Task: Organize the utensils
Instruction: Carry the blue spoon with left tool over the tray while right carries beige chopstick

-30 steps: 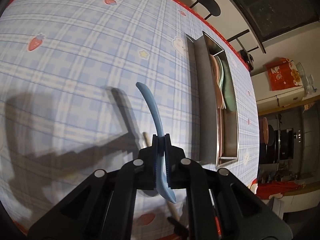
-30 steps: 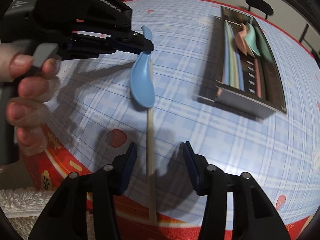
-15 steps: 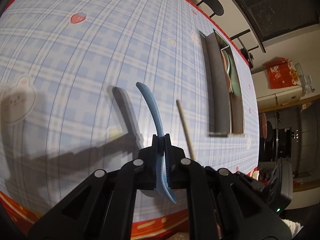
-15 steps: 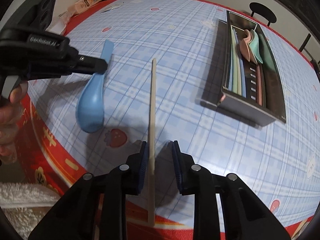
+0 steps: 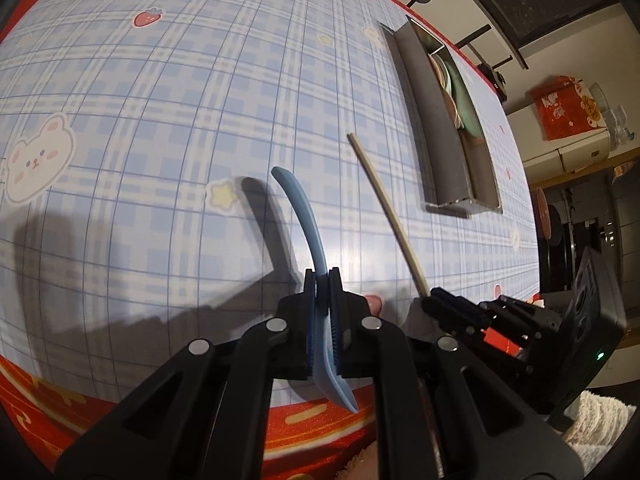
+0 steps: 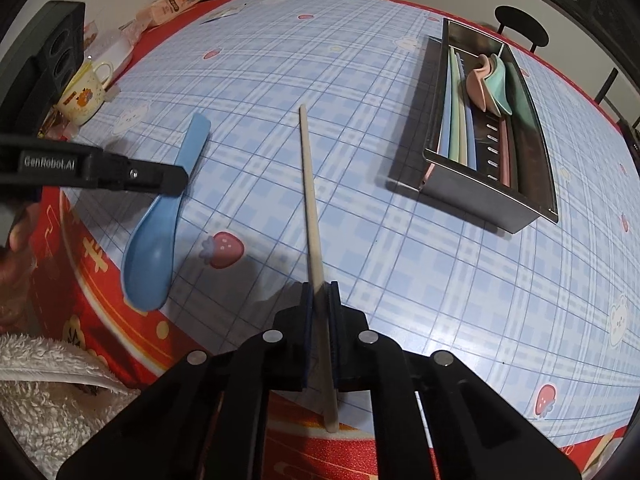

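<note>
Both hand-held grippers were clamped on utensils. Left hand-held gripper (image 5: 322, 276) had its jaws pressed together on a blue spoon (image 5: 305, 224), pinching the handle near the bowl; the handle curved up and away from the jaws, and the bowl hung below them, over the near edge of the tabletop (image 5: 160, 120). From the right wrist view the same spoon (image 6: 160, 216) showed with its bowl toward the red border and its handle pointing toward the middle of the tabletop, the left hand-held gripper (image 6: 176, 178) crossing it from the side.

Right hand-held gripper (image 6: 320, 292) had its jaws pinched on a pale chopstick (image 6: 310, 184). The stick ran from below the jaws, past the tabletop edge, straight out across the blue plaid cloth; whether its far end touched the cloth could not be told. In the left wrist view the chopstick (image 5: 384, 200) slanted up from the right hand-held gripper (image 5: 434, 296) toward a metal tray (image 5: 432, 120).

That tray (image 6: 480, 200) stood well apart from both utensils, farther across on the right. It held long pastel utensils laid lengthwise and a pink and a green spoon leaning at its far end. A mug (image 6: 82, 96) stood by the left edge, behind the left hand-held gripper.
</note>
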`<state>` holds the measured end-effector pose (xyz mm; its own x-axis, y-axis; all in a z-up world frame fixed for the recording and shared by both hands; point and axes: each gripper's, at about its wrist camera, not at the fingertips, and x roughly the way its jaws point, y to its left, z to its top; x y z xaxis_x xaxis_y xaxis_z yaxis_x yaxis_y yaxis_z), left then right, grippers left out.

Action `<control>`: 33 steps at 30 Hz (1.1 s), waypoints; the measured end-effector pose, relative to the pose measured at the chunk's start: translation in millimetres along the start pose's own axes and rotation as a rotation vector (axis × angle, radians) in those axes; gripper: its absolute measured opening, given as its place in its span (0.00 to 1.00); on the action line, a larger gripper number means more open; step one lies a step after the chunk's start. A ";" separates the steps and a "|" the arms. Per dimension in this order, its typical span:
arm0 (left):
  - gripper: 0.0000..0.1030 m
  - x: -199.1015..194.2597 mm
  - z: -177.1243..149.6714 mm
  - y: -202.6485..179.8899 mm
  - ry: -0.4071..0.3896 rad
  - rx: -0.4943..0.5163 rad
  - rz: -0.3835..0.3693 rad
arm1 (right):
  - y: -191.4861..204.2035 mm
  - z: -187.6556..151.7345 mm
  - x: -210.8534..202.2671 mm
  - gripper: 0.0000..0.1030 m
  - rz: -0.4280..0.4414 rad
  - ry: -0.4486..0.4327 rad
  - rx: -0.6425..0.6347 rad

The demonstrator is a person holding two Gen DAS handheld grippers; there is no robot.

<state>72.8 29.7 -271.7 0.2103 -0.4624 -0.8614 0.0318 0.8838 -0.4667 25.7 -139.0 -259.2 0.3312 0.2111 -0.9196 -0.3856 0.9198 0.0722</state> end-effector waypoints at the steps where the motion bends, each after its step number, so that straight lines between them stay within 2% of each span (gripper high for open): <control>1: 0.10 0.8 -1.2 0.3 0.002 0.000 0.004 | 0.7 0.0 0.0 0.08 -0.002 -0.001 -0.006; 10: 0.11 11.9 -7.9 6.0 0.021 -0.044 -0.014 | 2.0 1.0 0.6 0.08 0.001 -0.010 -0.032; 17: 0.10 11.0 -7.0 4.9 0.025 -0.039 -0.009 | -1.3 3.8 1.6 0.07 0.021 -0.012 -0.027; 22: 0.10 5.0 -2.0 0.4 0.010 -0.029 -0.030 | -14.9 6.5 1.4 0.06 0.100 -0.001 0.057; 28: 0.10 -9.8 6.7 -11.1 -0.030 0.001 -0.058 | -28.2 10.4 -14.5 0.06 0.154 -0.062 0.123; 33: 0.10 -21.3 16.0 -15.2 -0.050 -0.012 -0.104 | -40.3 19.8 -31.3 0.06 0.176 -0.124 0.167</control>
<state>83.5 27.2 -243.0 0.2552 -0.5470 -0.7973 0.0443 0.8304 -0.5555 47.9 -176.2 -225.7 0.3782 0.4018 -0.8340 -0.3029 0.9050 0.2986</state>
